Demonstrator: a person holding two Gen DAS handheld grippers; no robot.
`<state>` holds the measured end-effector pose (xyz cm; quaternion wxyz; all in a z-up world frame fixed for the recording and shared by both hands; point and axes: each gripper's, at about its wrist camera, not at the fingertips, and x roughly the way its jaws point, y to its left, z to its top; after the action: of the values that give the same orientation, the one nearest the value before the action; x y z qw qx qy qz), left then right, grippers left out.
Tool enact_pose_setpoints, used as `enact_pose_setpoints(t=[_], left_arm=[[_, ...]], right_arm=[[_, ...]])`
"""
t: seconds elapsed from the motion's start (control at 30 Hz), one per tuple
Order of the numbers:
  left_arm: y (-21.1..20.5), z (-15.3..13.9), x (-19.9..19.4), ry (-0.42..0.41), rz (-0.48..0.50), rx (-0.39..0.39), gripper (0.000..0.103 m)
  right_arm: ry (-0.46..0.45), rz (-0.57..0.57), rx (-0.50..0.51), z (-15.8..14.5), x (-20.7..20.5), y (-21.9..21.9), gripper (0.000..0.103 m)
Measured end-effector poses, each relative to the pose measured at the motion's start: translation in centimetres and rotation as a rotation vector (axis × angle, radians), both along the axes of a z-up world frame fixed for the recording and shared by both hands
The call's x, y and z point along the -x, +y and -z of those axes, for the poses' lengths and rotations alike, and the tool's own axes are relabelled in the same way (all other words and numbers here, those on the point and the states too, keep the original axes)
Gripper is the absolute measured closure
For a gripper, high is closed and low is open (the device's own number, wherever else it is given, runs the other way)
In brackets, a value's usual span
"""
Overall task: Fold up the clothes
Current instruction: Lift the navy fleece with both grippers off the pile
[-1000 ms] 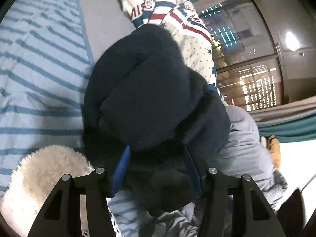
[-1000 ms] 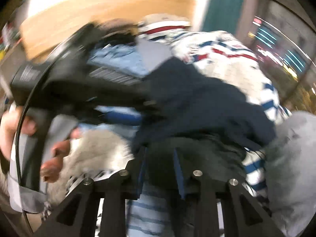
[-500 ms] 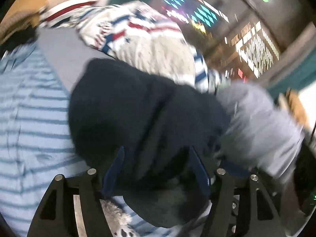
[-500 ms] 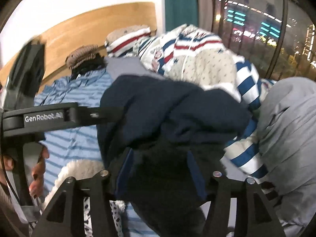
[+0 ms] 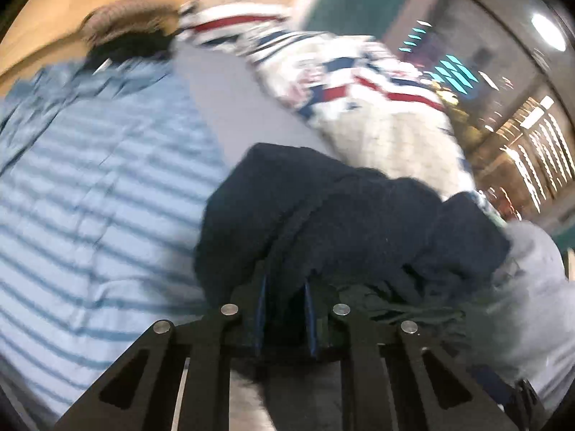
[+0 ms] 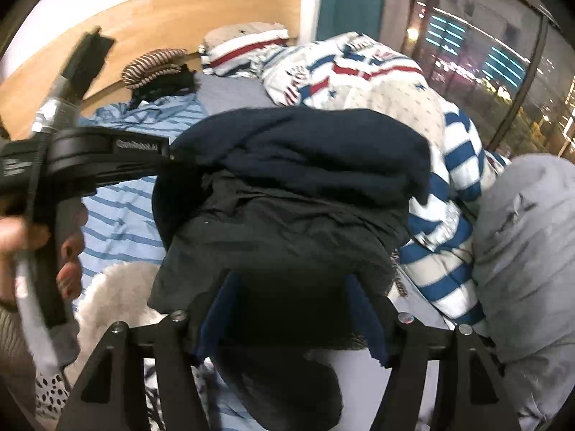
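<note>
A navy fleece garment (image 5: pixel 341 222) lies bunched on top of a black-green garment (image 6: pixel 280 237) on the bed. My left gripper (image 5: pixel 284 298) is closing, and its blue pads (image 5: pixel 259 309) pinch a fold of the navy fleece at its near edge. In the right wrist view the navy fleece (image 6: pixel 305 154) sits behind the darker garment, and the left gripper's black body (image 6: pixel 107 154) reaches into it from the left, held by a person's hand (image 6: pixel 68 251). My right gripper (image 6: pixel 291 309) is opening wide. The black-green cloth drapes loosely between its pads (image 6: pixel 370 323).
A blue striped sheet (image 6: pixel 122 215) covers the bed to the left. A red, white and blue quilt (image 6: pixel 377 82) is heaped behind, and a grey padded bundle (image 6: pixel 528 251) lies at the right. A white fluffy item (image 6: pixel 115 294) lies near left. Wooden headboard (image 6: pixel 179 14) at back; window (image 6: pixel 485 54) to the right.
My left jaws went from wide apart to narrow, pinching the navy fleece, and the left view swung towards the headboard. My right jaws spread from a tight grip to wide.
</note>
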<state>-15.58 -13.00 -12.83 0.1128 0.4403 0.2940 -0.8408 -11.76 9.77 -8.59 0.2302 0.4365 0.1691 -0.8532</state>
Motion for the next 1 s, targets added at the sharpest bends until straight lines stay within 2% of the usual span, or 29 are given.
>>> enact_pose_setpoints(t=[0.13,0.23,0.27,0.4,0.43,0.53,0.6,0.67,0.73,0.8,0.83,0.87,0.93,1.0], left_arm=[[-5.7,3.5,-2.5,-0.062,-0.155,-0.132,0.085],[-7.8,5.3,-4.4,-0.097,-0.237,-0.164,0.089],[-8.3,5.6,-4.6,-0.113,-0.252,-0.165,0.098],[-10.3,7.1,-6.4,-0.146,-0.319,-0.199,0.099],[-10.8,7.3,-6.9,-0.144,-0.339,-0.209,0.099],[-11.3,5.9,-7.7,-0.008,-0.293,-0.337,0.098],[-10.5,3.8,-7.1,0.05,-0.233,-0.284,0.082],[-9.5,1.8,-6.1,0.095,-0.163,-0.208,0.031],[-7.6,0.0,-5.0,0.14,-0.061,-0.09,0.026],[-5.5,-0.7,-3.0,0.116,0.051,0.004,0.026],[-4.3,-0.9,-2.0,0.099,0.111,0.049,0.026],[-3.4,-1.0,-1.4,0.087,0.149,0.076,0.026],[-1.0,-0.6,0.4,0.056,0.233,0.121,0.026],[0.7,-0.2,1.9,0.042,0.289,0.125,0.026]], right_arm=[[0.02,-0.057,-0.003,-0.6,-0.3,-2.5,0.032],[0.043,-0.09,-0.003,-0.9,-0.2,-4.5,0.03],[0.049,-0.097,-0.006,-0.9,0.0,-5.2,0.028],[0.074,-0.109,-0.017,-1.0,1.1,-7.5,0.02],[0.078,-0.117,-0.016,-1.0,1.4,-8.2,0.016],[0.078,-0.136,-0.042,0.2,2.6,-10.2,0.012],[0.047,-0.125,-0.062,1.8,4.0,-10.9,0.012],[0.011,-0.106,-0.079,3.5,5.2,-11.2,0.013],[-0.027,-0.08,-0.089,5.2,6.3,-10.7,0.013],[-0.023,-0.058,-0.086,6.1,6.6,-9.6,0.019],[-0.015,-0.043,-0.088,6.4,6.7,-9.0,0.032],[-0.01,-0.023,-0.094,6.5,6.8,-8.3,0.044],[-0.007,0.016,-0.102,6.7,7.0,-6.7,0.052],[-0.035,0.048,-0.1,6.9,7.3,-5.0,0.055]])
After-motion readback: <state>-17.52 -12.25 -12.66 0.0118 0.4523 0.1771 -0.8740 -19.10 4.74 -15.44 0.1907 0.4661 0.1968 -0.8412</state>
